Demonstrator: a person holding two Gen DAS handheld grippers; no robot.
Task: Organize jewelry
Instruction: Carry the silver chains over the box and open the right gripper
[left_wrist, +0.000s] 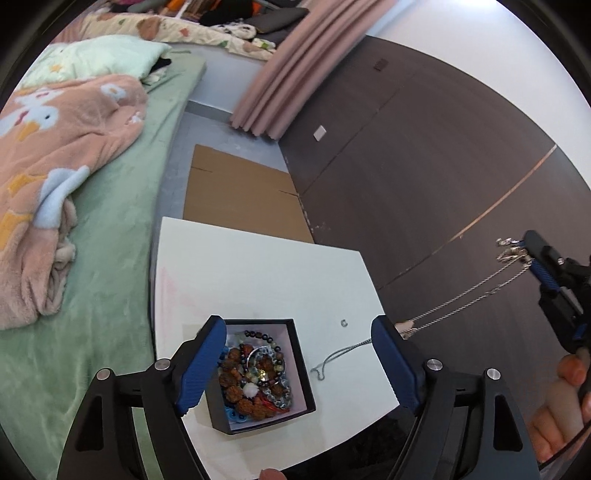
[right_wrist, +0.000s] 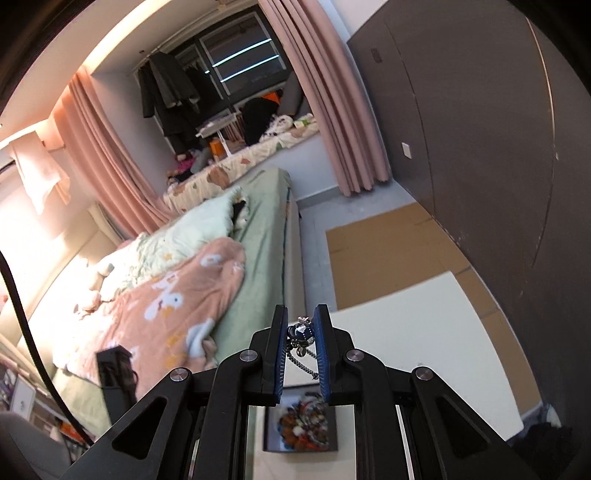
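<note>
A black jewelry box full of bead bracelets sits on the white table. My left gripper is open, held above the box. My right gripper is shut on a silver chain necklace with a dark blue bead, held high above the table. In the left wrist view the right gripper is at the far right, and the chain hangs down from it to the table, its tail lying right of the box. The box also shows blurred in the right wrist view.
A small metal ring lies on the table beyond the chain. Flat cardboard lies on the floor behind the table. A bed with a pink blanket is at the left, a dark wall panel at the right.
</note>
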